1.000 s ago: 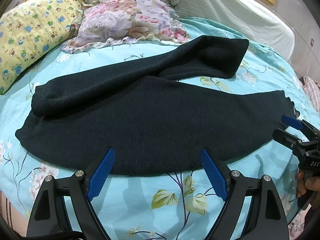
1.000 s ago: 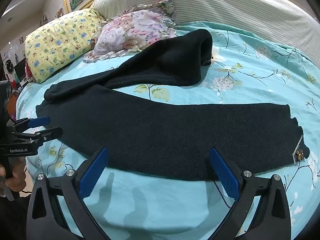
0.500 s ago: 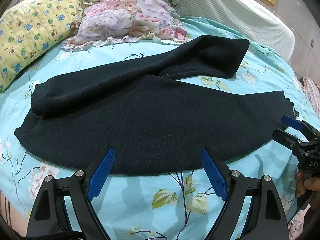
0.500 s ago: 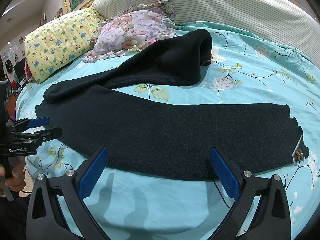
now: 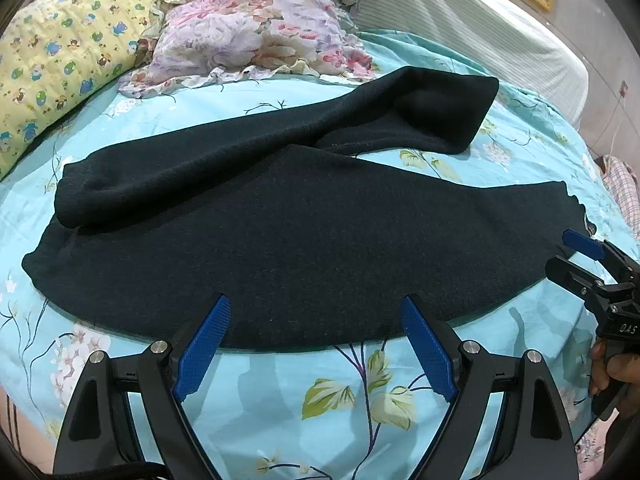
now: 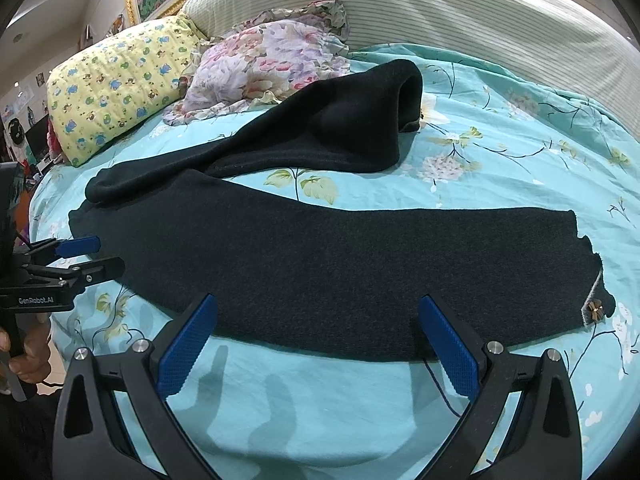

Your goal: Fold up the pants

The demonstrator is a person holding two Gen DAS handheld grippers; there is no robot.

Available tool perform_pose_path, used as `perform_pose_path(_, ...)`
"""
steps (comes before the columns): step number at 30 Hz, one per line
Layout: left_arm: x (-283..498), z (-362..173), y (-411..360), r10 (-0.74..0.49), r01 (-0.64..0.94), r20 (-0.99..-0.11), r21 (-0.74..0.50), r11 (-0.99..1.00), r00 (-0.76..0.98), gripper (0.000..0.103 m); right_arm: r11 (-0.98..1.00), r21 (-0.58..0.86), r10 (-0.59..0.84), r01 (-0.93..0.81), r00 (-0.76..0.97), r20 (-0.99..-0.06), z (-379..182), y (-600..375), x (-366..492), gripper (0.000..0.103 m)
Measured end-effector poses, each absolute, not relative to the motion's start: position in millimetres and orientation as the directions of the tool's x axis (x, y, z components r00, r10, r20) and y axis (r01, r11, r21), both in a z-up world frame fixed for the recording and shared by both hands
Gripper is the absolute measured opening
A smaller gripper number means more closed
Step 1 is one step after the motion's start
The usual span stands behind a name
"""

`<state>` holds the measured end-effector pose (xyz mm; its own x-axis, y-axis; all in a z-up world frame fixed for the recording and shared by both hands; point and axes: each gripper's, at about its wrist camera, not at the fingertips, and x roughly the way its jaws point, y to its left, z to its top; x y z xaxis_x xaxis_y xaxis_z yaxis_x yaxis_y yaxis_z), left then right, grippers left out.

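Dark knit pants (image 5: 304,232) lie spread on a turquoise floral bedsheet (image 5: 320,412), waist at the left, one leg running right, the other angled toward the pillows; they also show in the right wrist view (image 6: 340,272). My left gripper (image 5: 316,344) is open and empty, just short of the pants' near edge. My right gripper (image 6: 318,344) is open and empty at the near edge of the near leg. The near leg's cuff (image 6: 592,308) has a small button trim. Each gripper shows in the other's view, the right (image 5: 568,256) and the left (image 6: 96,256).
A yellow patterned pillow (image 5: 60,64) and a floral pillow (image 5: 260,36) lie at the head of the bed. A striped padded headboard (image 6: 400,8) stands behind. The bed's front edge is right below both grippers.
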<state>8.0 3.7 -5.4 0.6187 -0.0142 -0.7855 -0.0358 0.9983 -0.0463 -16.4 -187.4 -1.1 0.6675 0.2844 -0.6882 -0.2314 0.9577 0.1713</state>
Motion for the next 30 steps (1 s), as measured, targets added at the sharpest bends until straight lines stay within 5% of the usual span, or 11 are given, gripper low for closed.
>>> perform_pose_path(30,42.5,7.3,4.8,-0.053,0.032,-0.796,-0.043,0.999,0.604,0.088,0.959,0.150,0.274,-0.241,0.651,-0.708,23.7,-181.6,4.6,0.101)
